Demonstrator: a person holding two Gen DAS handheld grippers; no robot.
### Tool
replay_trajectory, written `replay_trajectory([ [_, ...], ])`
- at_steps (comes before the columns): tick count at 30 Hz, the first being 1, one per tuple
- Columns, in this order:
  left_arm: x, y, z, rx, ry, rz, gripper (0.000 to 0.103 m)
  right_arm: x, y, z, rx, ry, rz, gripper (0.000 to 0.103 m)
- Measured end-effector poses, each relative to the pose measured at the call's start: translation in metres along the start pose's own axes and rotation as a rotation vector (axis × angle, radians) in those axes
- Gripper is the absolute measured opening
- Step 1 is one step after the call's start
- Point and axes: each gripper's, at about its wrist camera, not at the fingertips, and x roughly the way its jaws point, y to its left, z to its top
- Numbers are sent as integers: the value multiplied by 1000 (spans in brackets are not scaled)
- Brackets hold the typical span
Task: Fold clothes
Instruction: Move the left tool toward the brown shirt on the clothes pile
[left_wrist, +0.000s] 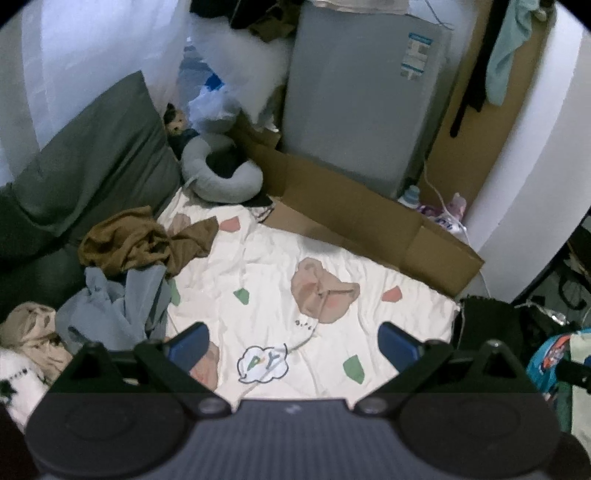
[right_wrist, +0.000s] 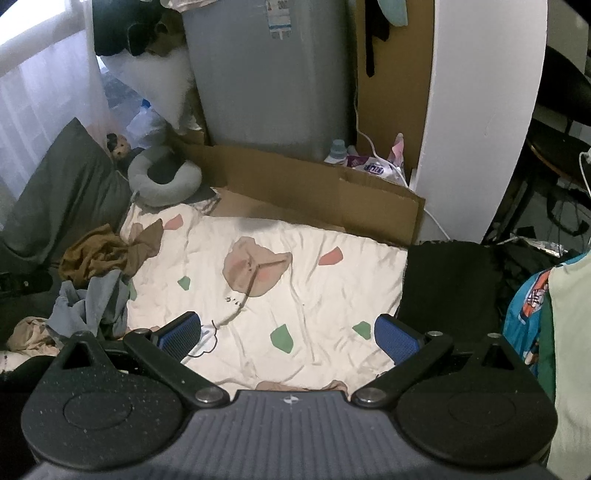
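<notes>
**Around the bed**

A cream bedsheet (left_wrist: 280, 258) with pink and green patches covers the bed. A dark green pillow (left_wrist: 99, 147) leans along its left edge. At the far left corner lies a grey ring cushion (left_wrist: 221, 181), with a small stuffed toy (left_wrist: 174, 122) just behind it. Flattened cardboard (left_wrist: 354, 218) runs along the far edge, in front of a tall grey appliance (left_wrist: 354, 107). A white cable (right_wrist: 373, 147) hangs beside that.

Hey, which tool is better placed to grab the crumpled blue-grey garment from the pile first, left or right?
Left, probably. The open left tool sits close beside the crumpled blue-grey garment, just off its left finger. In the right tool's view, also open, that garment lies farther off to the side.
</notes>
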Motion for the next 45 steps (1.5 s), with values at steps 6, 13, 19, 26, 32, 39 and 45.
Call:
replay_trajectory([
  [6,-2,11,12,-1,-22,-6,99,2,2,4,11,-36,1,103],
  [13,-1,34,25,-20,-46,12,99,5,1,16,16,-69,11,103],
  [19,4,60,34,-43,-45,22,99,10,1,29,23,-102,22,103],
  [26,10,90,47,-61,-78,35,99,25,1,41,19,-136,27,103],
  [32,16,119,58,-113,-117,62,99,42,3,55,4,-151,43,103],
  [39,35,152,63,-172,-136,105,99,65,11,71,-37,-193,40,103],
  [45,45,174,63,-200,-126,113,99,77,19,85,-52,-208,58,103],
])
